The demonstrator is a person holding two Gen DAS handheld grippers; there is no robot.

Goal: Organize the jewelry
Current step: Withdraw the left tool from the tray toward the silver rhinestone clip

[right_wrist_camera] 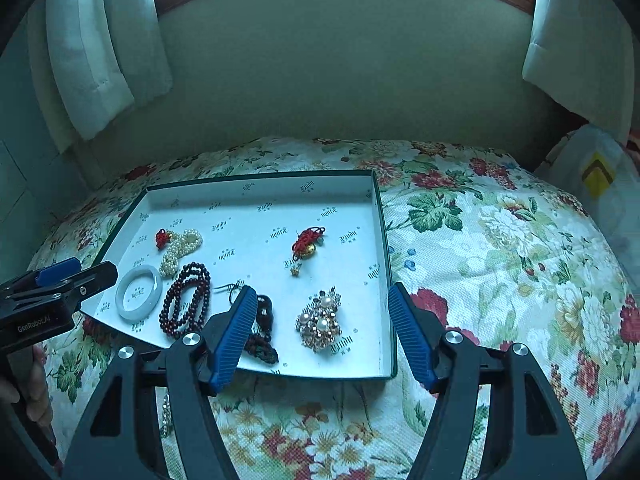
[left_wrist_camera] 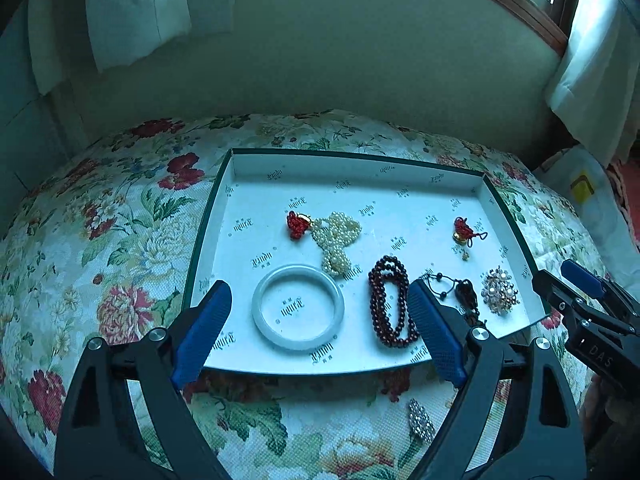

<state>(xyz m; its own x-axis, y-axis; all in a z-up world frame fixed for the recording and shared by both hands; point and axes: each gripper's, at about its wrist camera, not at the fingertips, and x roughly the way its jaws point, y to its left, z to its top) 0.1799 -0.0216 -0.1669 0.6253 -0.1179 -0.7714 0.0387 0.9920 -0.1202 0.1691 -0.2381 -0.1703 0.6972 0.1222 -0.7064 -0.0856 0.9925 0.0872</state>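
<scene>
A white box lid tray (left_wrist_camera: 248,184) (right_wrist_camera: 380,240) lies on a floral cloth. In it are a pale jade bangle (left_wrist_camera: 298,307) (right_wrist_camera: 139,293), a dark red bead string (left_wrist_camera: 390,306) (right_wrist_camera: 186,300), a pearl necklace (left_wrist_camera: 338,240) (right_wrist_camera: 180,250), two red knot charms (left_wrist_camera: 298,224) (left_wrist_camera: 466,231) (right_wrist_camera: 308,242), a dark pendant (left_wrist_camera: 466,294) (right_wrist_camera: 264,320) and a pearl brooch (left_wrist_camera: 500,290) (right_wrist_camera: 320,320). A rhinestone piece (left_wrist_camera: 421,420) lies on the cloth before the tray. My left gripper (left_wrist_camera: 320,300) is open over the bangle. My right gripper (right_wrist_camera: 322,308) is open over the brooch.
The floral cloth (right_wrist_camera: 500,240) covers a rounded surface against a wall. Curtains (right_wrist_camera: 100,40) hang at both sides under a window. A white bag with a yellow mark (right_wrist_camera: 596,176) sits at the far right.
</scene>
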